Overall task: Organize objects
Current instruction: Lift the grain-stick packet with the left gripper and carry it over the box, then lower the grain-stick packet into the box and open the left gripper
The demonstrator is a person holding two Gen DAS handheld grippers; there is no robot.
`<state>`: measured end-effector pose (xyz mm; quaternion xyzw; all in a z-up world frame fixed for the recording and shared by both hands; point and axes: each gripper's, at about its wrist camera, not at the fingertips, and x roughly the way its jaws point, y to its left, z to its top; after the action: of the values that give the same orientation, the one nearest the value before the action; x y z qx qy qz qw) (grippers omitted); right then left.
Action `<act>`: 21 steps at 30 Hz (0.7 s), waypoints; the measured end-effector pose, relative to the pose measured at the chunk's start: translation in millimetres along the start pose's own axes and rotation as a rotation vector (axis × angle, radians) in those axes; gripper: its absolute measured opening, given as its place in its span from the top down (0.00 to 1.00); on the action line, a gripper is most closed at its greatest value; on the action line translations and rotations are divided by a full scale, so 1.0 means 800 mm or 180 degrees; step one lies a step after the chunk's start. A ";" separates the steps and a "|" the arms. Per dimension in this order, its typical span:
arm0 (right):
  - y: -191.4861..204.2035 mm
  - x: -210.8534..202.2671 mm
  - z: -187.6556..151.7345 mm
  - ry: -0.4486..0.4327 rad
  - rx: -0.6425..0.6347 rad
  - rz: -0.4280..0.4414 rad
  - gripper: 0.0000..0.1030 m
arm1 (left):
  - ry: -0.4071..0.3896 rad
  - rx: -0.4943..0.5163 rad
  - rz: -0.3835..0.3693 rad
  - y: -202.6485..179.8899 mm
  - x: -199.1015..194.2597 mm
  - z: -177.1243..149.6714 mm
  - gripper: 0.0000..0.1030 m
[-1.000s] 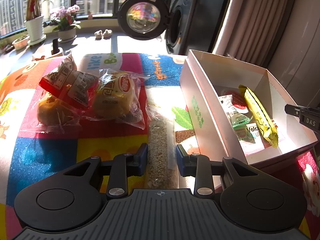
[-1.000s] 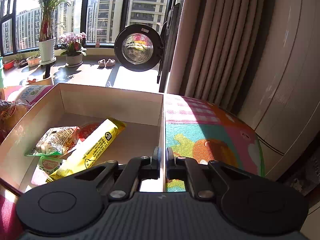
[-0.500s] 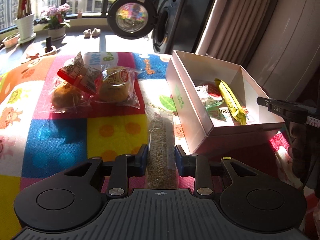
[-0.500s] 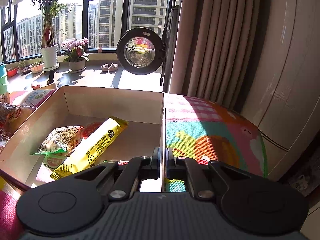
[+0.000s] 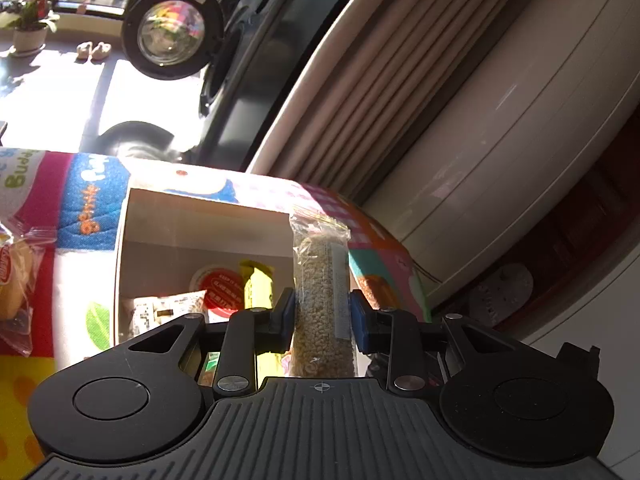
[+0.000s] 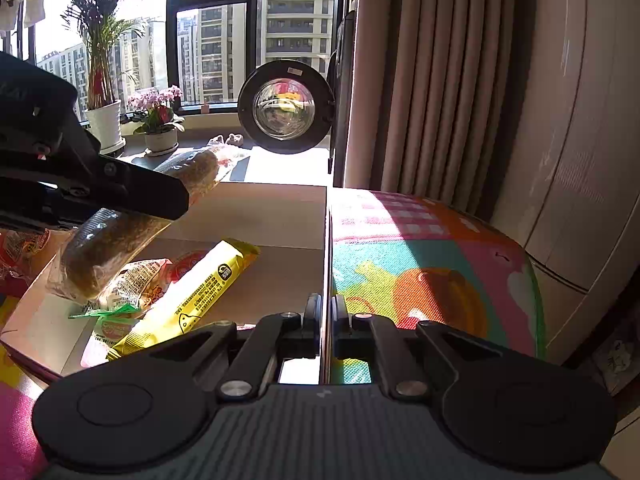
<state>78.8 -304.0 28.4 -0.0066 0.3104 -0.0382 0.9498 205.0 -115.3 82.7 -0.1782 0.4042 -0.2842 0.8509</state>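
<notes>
The left gripper [image 5: 322, 320] is clenched on a long clear-wrapped bar of pale puffed grain [image 5: 322, 300], holding it in the air over the open white cardboard box [image 5: 192, 208], above the box's right wall. The right gripper [image 6: 328, 320] pinches that same right wall of the box between its closed fingers. Inside the box lie a long yellow plastic snack packet [image 6: 200, 292], a round red-lidded cup [image 5: 222, 290] and a crinkled pale wrapped snack [image 6: 132, 284]. The box stands near the right edge of a bright patterned play mat [image 6: 420, 272]; a bagged round bun [image 5: 14, 276] lies on the mat left of the box.
</notes>
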 end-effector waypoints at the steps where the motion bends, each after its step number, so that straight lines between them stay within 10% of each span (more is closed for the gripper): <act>1: 0.000 0.000 0.000 0.0001 0.0000 0.0004 0.95 | 0.0040 -0.0079 -0.0040 0.000 0.012 0.000 0.69; 9: -0.001 0.000 -0.002 -0.0001 -0.0013 0.0028 0.95 | 0.0129 -0.0241 0.0232 0.008 0.051 -0.014 0.66; 21: 0.005 0.003 -0.003 0.0072 -0.0044 -0.0022 0.94 | -0.0330 0.0239 0.0264 0.012 -0.025 -0.016 0.66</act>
<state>79.1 -300.5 24.9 -0.0139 0.3213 -0.0394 0.9461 188.0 -96.0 81.8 -0.1437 0.3556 -0.2541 0.8879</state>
